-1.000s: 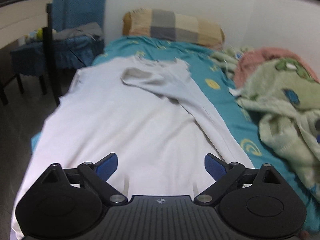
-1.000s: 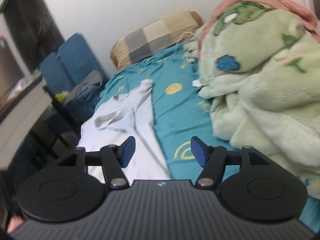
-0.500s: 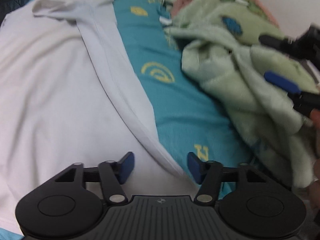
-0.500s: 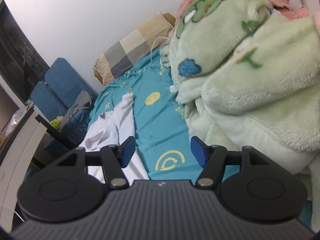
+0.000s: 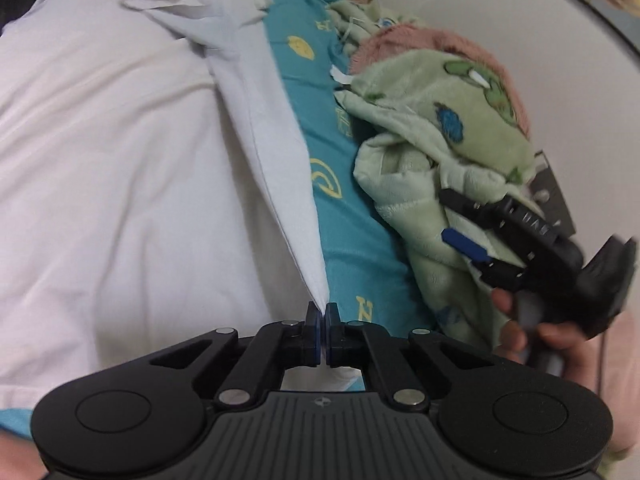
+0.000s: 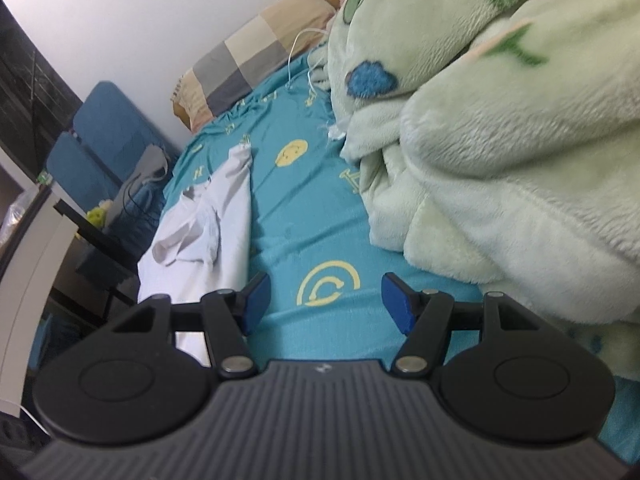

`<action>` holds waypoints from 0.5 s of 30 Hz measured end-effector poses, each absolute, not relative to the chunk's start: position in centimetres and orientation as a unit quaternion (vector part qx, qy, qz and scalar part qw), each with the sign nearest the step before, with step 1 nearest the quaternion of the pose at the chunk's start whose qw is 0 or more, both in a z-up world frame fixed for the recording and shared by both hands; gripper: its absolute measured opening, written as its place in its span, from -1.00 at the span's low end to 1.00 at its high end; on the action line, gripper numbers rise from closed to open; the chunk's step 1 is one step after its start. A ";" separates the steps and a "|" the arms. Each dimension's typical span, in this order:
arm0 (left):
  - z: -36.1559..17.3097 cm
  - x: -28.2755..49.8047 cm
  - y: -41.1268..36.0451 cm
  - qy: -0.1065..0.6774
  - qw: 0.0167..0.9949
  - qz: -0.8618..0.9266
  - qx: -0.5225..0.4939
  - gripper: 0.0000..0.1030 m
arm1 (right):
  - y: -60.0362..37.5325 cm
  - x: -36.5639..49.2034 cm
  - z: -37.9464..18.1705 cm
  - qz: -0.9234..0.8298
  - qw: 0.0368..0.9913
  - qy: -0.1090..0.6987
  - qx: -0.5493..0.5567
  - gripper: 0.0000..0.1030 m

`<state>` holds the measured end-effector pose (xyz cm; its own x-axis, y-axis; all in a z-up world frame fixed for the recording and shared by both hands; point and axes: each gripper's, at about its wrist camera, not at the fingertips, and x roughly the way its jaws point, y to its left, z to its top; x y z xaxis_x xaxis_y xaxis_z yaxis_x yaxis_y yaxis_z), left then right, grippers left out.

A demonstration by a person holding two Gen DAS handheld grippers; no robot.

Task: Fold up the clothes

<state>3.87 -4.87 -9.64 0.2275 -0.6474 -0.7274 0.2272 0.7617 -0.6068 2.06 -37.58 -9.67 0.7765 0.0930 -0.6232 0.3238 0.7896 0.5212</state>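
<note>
We see the left gripper (image 5: 321, 316) at bottom centre, its jaws just closed on the near corner of the white shirt (image 5: 132, 168), which spreads up the left over the teal sheet (image 5: 352, 232). Our right gripper (image 6: 324, 300) hangs wide apart over bare sheet, the shirt just left of its left finger.

Teal bedsheet with yellow prints (image 6: 320, 240) fills centre. Fluffy pale-green blanket with cartoon patches (image 6: 500, 160) heaped right, pink fleece (image 5: 424, 40) behind it. Checked beige-grey pillow (image 6: 248, 68) upper centre against white wall (image 6: 140, 12). Blue padded chairs (image 6: 104, 136) left, grey cloth on seat.
</note>
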 end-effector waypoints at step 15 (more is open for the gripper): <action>-15.8 6.0 0.9 0.578 0.758 -0.224 -0.201 -0.82 | -29.2 4.7 -12.6 0.186 0.825 0.448 0.290 0.25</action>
<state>6.02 0.92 -15.80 0.2308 -0.5720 -0.7871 0.1081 0.8190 -0.5635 4.72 -29.20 -12.56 0.5289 0.5675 -0.6311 -0.0474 0.7622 0.6457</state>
